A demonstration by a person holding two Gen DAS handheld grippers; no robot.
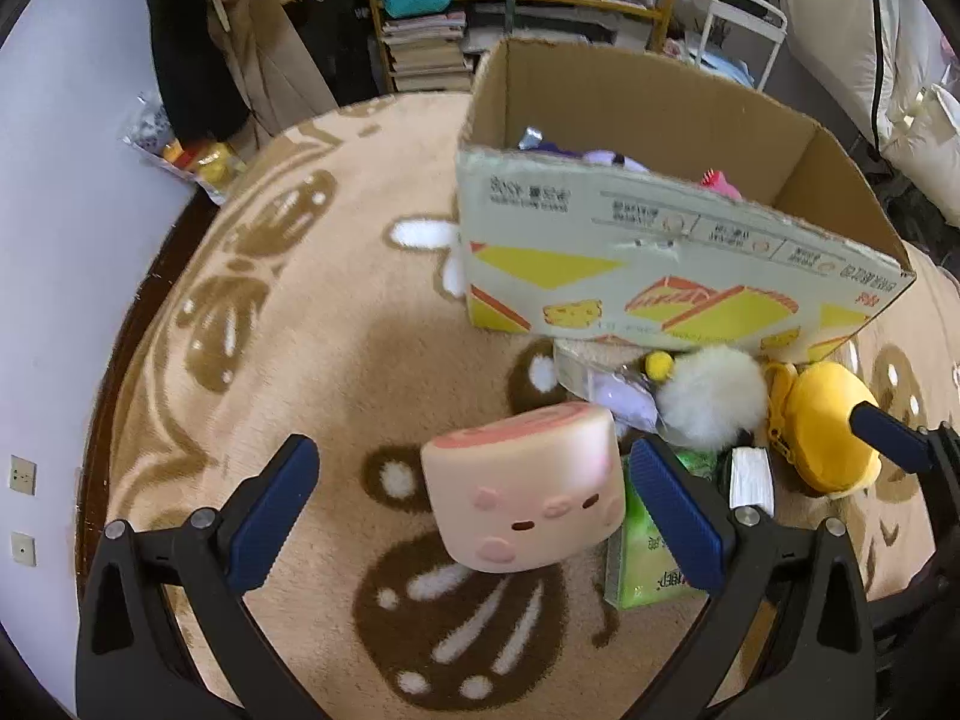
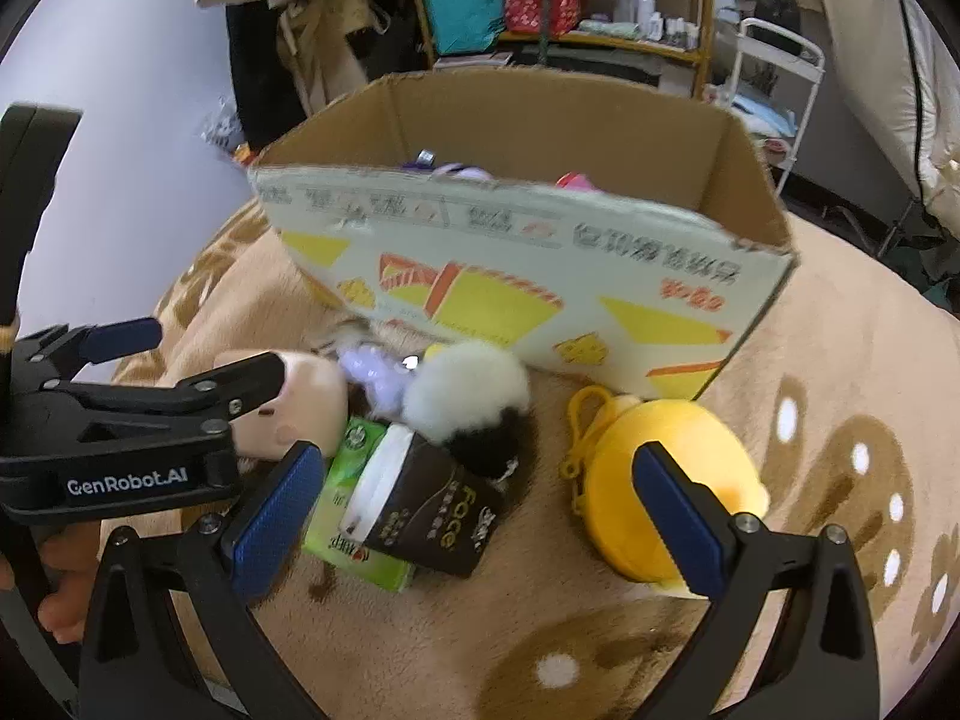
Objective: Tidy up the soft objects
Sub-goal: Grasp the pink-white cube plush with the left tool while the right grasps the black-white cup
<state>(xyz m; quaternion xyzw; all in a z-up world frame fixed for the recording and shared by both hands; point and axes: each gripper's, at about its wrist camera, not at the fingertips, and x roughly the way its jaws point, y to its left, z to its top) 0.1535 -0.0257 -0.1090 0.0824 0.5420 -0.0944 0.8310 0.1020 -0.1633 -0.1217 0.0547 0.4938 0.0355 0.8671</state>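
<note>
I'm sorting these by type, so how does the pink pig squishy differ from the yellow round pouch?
The pink pig squishy is a blocky loaf with a printed face; the yellow pouch is round and plain. The squishy has no attachment in view; the pouch carries a yellow clip chain. The squishy sits between the open left tongs; the pouch lies by the open right tongs. Both lie on the carpet outside the cardboard box.

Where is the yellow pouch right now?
On the blanket just in front of the cardboard box, right of the fluffy ball; the yellow pouch lies by the open right tool.
</note>
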